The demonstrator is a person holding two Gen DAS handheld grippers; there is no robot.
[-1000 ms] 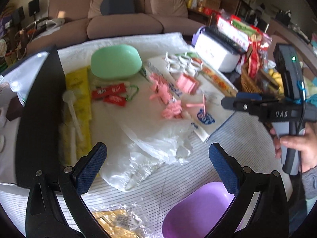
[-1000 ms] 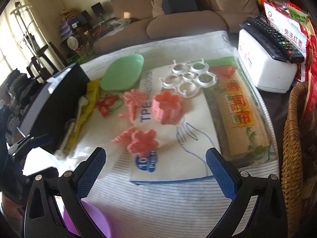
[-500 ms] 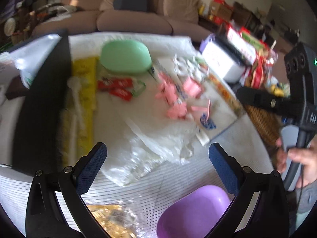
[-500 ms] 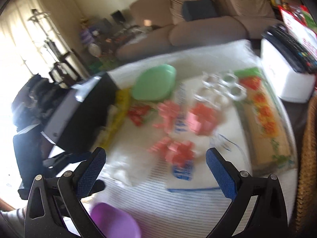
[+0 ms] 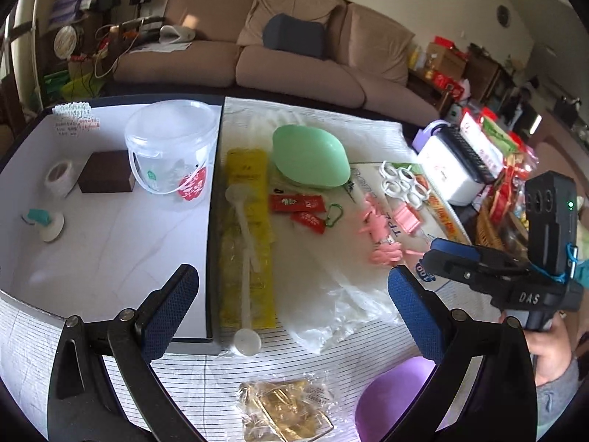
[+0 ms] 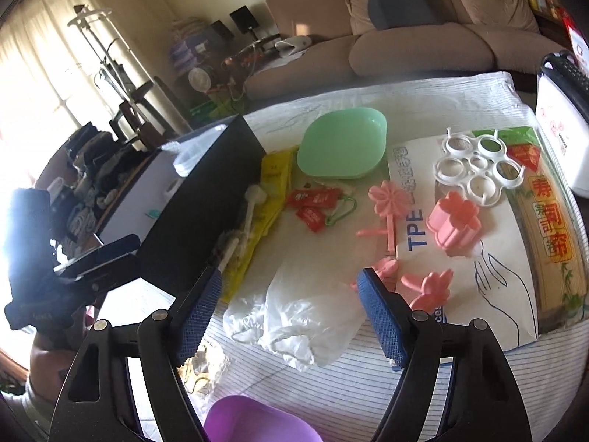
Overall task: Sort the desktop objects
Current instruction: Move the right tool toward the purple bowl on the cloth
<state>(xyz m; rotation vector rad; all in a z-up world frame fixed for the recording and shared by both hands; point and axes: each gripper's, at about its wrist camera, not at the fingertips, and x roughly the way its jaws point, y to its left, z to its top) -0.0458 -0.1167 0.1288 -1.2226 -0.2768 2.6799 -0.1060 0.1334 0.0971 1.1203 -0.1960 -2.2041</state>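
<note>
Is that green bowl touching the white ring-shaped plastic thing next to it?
Apart. The right wrist view shows the green bowl and the white ring mould with a strip of the white packet bare between them.

Behind your table stands a brown sofa (image 5: 294,62) with 2 tan back cushions and a dark blue pillow (image 5: 294,35). Daylight pours through pale curtains (image 6: 40,59) at the left of your right wrist view. Red boxes and bottles crowd a dark shelf (image 5: 460,66).
</note>
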